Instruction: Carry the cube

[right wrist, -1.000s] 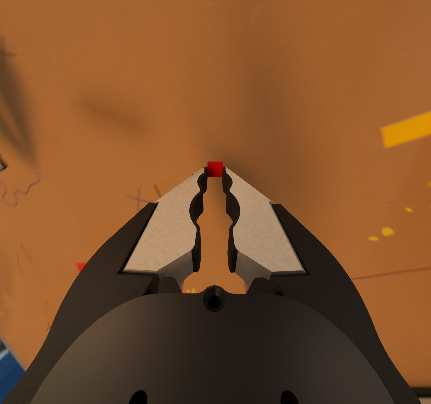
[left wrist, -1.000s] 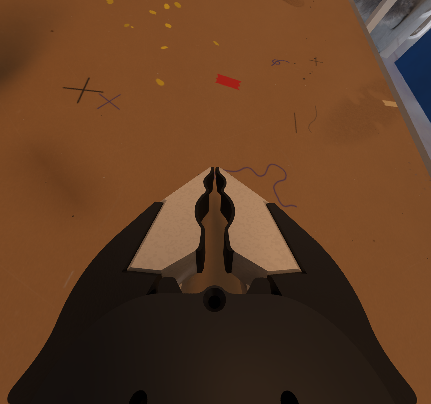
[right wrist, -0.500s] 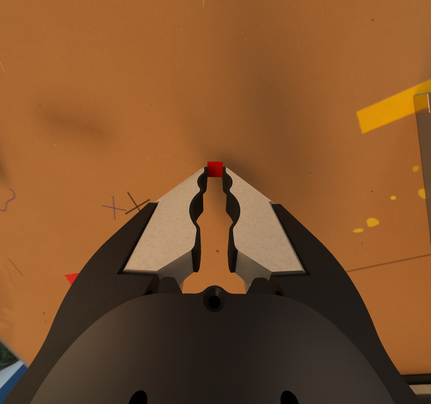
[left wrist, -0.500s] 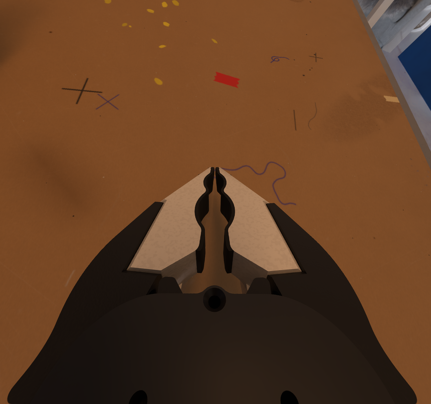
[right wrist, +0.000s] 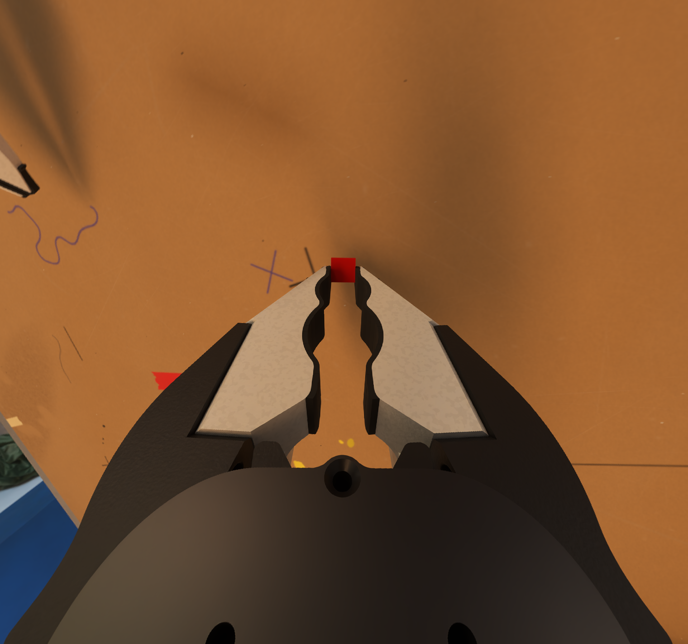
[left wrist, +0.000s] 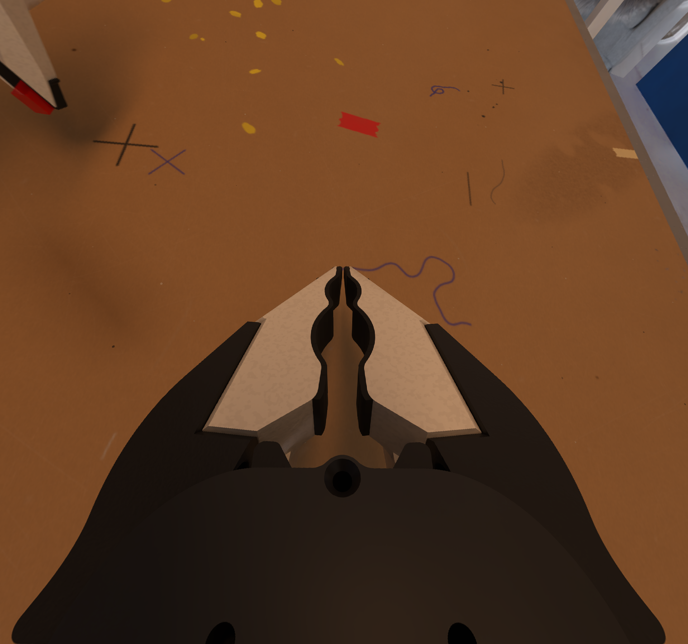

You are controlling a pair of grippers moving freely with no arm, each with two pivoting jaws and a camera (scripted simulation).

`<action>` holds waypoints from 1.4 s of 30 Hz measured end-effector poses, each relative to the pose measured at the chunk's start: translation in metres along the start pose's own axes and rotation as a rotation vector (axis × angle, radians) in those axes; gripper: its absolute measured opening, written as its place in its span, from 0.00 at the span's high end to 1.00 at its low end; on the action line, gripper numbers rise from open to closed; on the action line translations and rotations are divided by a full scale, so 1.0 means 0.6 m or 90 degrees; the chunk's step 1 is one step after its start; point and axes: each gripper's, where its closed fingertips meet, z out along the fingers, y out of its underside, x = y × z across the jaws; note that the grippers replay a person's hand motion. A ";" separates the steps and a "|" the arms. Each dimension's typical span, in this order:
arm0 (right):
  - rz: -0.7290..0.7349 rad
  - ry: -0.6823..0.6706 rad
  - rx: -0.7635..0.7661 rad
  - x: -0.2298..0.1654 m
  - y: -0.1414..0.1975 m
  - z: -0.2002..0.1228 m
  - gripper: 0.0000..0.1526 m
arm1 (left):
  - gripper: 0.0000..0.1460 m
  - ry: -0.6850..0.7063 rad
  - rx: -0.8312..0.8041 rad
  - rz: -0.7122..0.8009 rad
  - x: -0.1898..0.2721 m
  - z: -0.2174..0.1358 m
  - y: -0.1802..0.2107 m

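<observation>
- While the right gripper (right wrist: 343, 270) pointed down at the brown table (right wrist: 484, 105), its two pale fingers (right wrist: 283, 347) stood a narrow gap apart and pinched the small red cube (right wrist: 343, 269) between their black tips.
- Just left of that held cube, a purple cross (right wrist: 271, 272) and part of a black cross (right wrist: 308, 260) were drawn on the board, and a dark shadow spread up and to the right from the fingertips.
- Farther left in that view lay a torn scrap of red tape (right wrist: 165, 379), half hidden by the gripper's black body, a purple squiggle (right wrist: 56, 235), and the tip of the left gripper (right wrist: 22, 179) at the picture's edge.
- Seen by its own camera, the left gripper (left wrist: 343, 270) had its jaws drawn almost together with nothing between them, the tips near one end of the purple squiggle (left wrist: 428, 283).
- Beyond it lay the red tape (left wrist: 358, 124), the two crosses (left wrist: 149, 151) and a scatter of yellow flecks (left wrist: 257, 3).
- At the far left, the right gripper (left wrist: 35, 99) showed from the side with the cube (left wrist: 31, 99) at its tips, close above a soft shadow.
- Along the right ran the table's edge (left wrist: 610, 79), with a blue panel (left wrist: 666, 94) past it.
</observation>
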 end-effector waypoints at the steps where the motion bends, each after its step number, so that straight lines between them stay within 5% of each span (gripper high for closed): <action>1: -0.007 0.001 -0.002 -0.006 0.003 0.000 0.92 | 0.99 0.000 0.000 0.000 0.000 0.000 0.000; 13: -0.011 0.219 0.052 0.139 -0.015 -0.023 0.92 | 1.00 0.002 0.000 -0.002 0.000 0.000 0.001; 30: -0.030 0.099 0.023 0.003 0.046 -0.008 0.92 | 0.99 0.007 -0.006 0.002 0.003 0.003 0.003; 37: 0.015 0.300 0.128 0.132 0.031 -0.070 0.92 | 1.00 0.009 -0.008 0.001 0.003 0.004 0.004; 42: 0.029 0.322 0.097 0.178 0.050 -0.046 0.92 | 1.00 0.007 -0.006 -0.001 0.002 0.004 0.003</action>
